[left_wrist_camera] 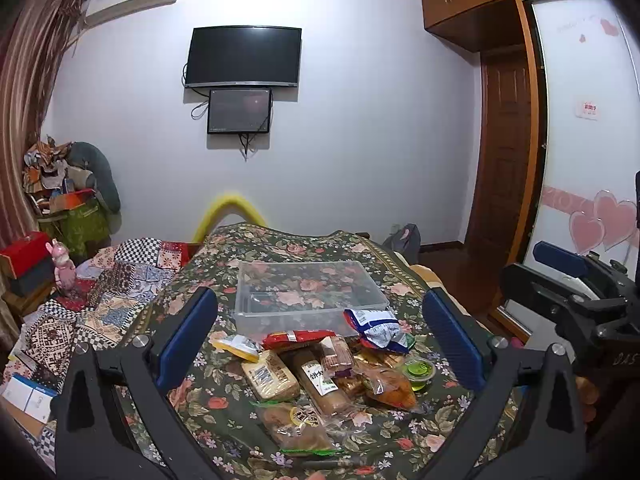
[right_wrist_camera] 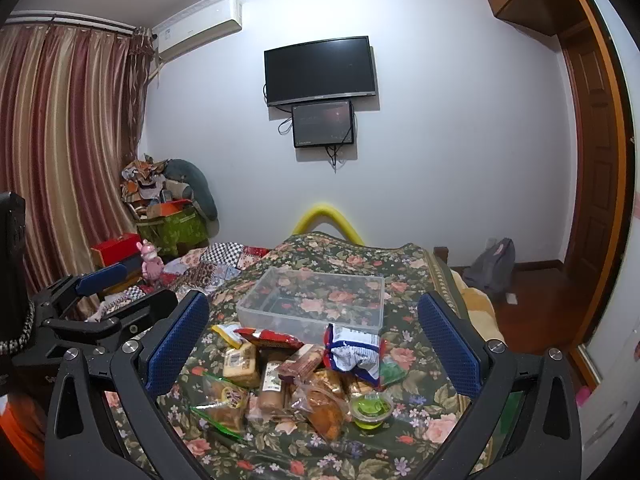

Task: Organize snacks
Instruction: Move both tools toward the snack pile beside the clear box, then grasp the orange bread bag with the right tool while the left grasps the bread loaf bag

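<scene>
Left wrist view — floral bedcover (left_wrist_camera: 248,248) under clear bin (left_wrist_camera: 308,294), white wall behind; both grippers' fingers spread, empty.

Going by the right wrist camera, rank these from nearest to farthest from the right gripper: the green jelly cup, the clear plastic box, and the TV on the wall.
From the right gripper:
1. Green jelly cup, low between the fingers, toward the right one.
2. Clear plastic box, empty, on the floral cloth beyond the snack pile.
3. TV, mounted on the far wall.
</scene>
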The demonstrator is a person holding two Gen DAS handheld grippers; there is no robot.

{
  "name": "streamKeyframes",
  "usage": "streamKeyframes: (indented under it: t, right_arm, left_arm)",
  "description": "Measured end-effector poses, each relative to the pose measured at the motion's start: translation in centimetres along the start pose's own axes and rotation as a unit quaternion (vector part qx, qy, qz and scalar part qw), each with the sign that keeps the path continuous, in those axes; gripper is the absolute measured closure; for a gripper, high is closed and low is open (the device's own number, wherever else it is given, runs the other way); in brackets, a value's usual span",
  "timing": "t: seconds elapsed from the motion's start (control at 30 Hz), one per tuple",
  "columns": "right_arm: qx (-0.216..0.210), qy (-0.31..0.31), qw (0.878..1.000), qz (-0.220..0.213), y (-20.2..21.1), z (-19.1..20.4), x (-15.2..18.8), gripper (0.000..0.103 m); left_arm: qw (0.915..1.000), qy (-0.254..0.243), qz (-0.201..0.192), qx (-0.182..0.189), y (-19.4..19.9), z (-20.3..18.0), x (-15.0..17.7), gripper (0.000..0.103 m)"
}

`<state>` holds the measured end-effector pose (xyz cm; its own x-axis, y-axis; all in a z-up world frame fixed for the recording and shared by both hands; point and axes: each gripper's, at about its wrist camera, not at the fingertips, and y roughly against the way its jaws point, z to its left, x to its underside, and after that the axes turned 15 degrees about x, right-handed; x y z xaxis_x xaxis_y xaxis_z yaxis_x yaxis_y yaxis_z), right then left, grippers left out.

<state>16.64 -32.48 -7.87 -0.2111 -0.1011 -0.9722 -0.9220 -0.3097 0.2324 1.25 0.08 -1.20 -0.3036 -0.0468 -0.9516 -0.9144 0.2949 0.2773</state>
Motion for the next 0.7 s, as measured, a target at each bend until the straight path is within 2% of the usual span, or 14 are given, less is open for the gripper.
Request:
streamKeyframes:
  t: [0.17,0.33,0.4,0.53,0.6,0.7]
  right_arm:
    - [-0.014,-0.003,1.000,0.013,-0.7,-0.4,0.8,0.000]
    - [-0.002,-0.006,0.999,0.045,-2.5,-1.1,2.3,0.000]
    - [0.005,-0.006,0.998,0.062,-3.4,-1.5,3.0,0.001]
    - [0.015,-0.004,0.995,0.100,-5.1,-2.3,4.6,0.012]
    - [0.020,-0.003,0.992,0.121,-6.1,-2.8,5.5,0.013]
    - [0.018,-0.007,0.988,0.153,-7.4,-3.4,6.7,0.016]
  left_arm:
    - [0.9999,-0.005,0.017,-0.001,-0.8,0.4,0.6,0.000]
    - [0.9988,0.001,0.050,-0.003,-2.3,1.3,1.9,0.011]
    - [0.9977,0.003,0.068,-0.001,-3.1,1.7,2.7,0.016]
    - [0.9940,0.015,0.108,0.000,-4.8,2.9,4.3,0.021]
    - [0.9906,0.026,0.134,0.001,-5.8,3.6,5.5,0.026]
    - [0.9845,0.043,0.170,0.003,-7.3,4.5,7.4,0.028]
